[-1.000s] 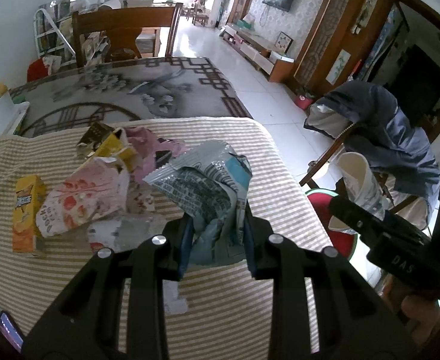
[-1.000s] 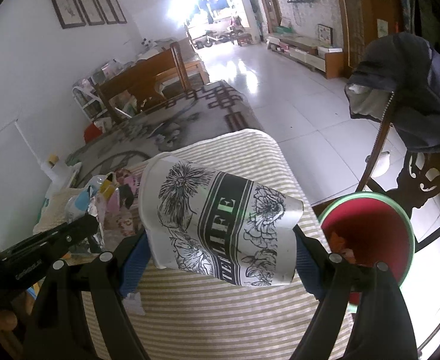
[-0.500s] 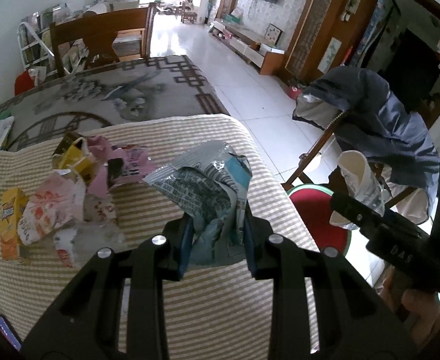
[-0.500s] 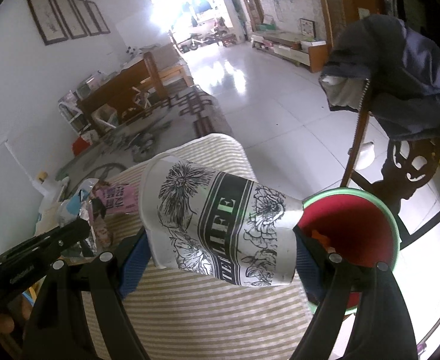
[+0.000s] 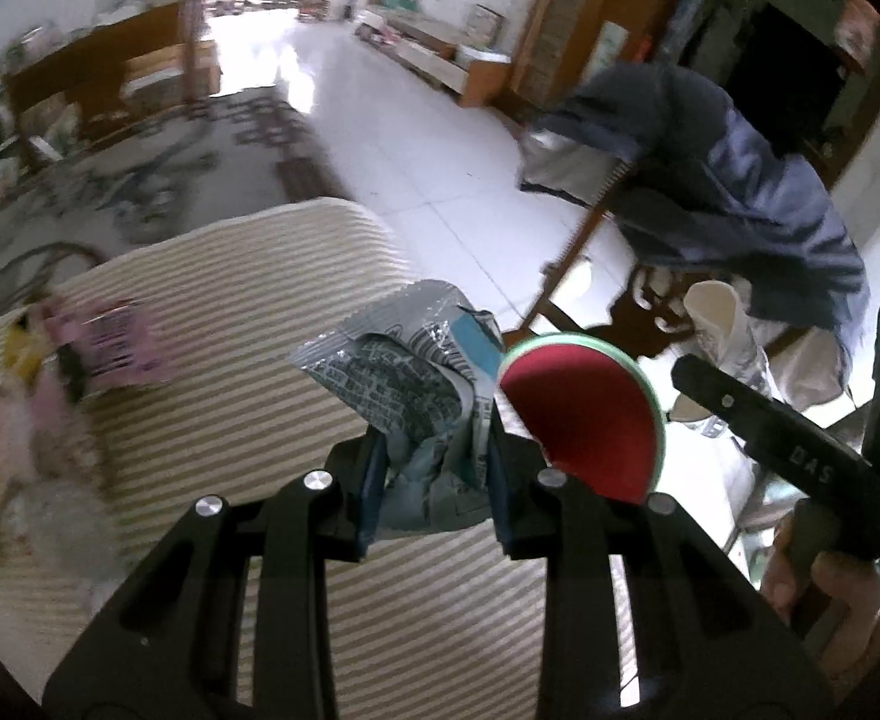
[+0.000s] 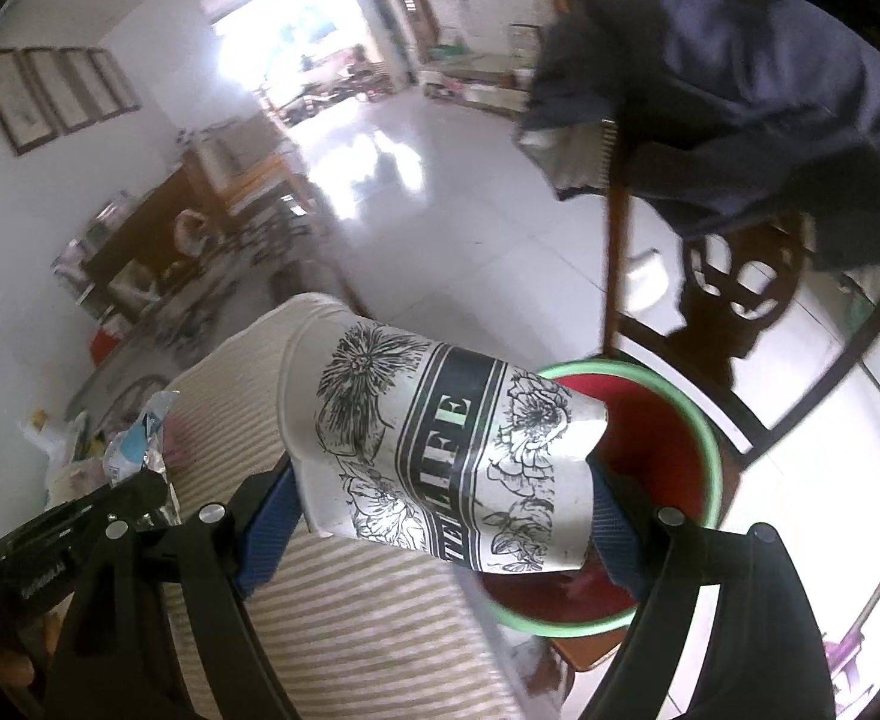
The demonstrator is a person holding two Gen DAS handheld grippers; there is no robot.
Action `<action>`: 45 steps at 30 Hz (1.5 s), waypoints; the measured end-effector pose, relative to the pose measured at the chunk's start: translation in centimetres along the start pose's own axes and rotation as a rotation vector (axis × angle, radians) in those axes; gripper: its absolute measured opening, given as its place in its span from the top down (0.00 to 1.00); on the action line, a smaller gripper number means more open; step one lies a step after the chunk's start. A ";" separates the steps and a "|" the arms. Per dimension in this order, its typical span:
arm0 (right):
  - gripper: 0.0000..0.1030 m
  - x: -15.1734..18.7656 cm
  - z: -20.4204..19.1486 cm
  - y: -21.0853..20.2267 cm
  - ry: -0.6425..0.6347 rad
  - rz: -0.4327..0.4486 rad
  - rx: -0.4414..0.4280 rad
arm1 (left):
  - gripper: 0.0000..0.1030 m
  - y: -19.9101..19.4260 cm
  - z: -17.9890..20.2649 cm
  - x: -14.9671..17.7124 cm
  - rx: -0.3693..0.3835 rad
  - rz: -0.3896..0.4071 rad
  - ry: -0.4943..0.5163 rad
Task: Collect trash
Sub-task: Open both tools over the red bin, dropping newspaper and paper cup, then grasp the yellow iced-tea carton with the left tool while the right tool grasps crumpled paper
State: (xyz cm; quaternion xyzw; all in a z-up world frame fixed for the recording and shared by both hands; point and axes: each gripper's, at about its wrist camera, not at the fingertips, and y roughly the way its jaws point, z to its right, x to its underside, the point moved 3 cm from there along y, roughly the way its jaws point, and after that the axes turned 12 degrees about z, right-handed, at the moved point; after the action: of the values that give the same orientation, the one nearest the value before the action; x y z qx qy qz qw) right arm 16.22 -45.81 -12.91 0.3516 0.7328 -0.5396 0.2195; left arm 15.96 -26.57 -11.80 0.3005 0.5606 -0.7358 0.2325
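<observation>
The left gripper (image 5: 431, 480) is clamped on a crumpled wrapper (image 5: 416, 384) above the striped counter (image 5: 248, 312). The right gripper (image 6: 440, 498) pinches a paper cup (image 6: 440, 450) sideways, just over the red bin (image 6: 656, 450) beside the counter's right edge.

One crumpled silver-blue foil wrapper (image 5: 422, 384), one white floral-printed paper cup (image 6: 440, 456), one green-rimmed red plastic bin (image 6: 668, 438), two black grippers (image 5: 434, 480) (image 6: 440, 528).
</observation>
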 end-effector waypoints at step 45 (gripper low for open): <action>0.12 4.1 -4.6 0.9 0.030 -0.093 0.025 | 0.33 -7.1 -16.4 1.4 -0.244 0.120 -0.184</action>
State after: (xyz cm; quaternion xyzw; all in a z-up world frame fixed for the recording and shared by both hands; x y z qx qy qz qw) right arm 14.48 -40.19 -14.93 0.3278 0.7446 -0.5533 0.1788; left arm 13.16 -8.89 -11.04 0.2345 0.6030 -0.6714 0.3613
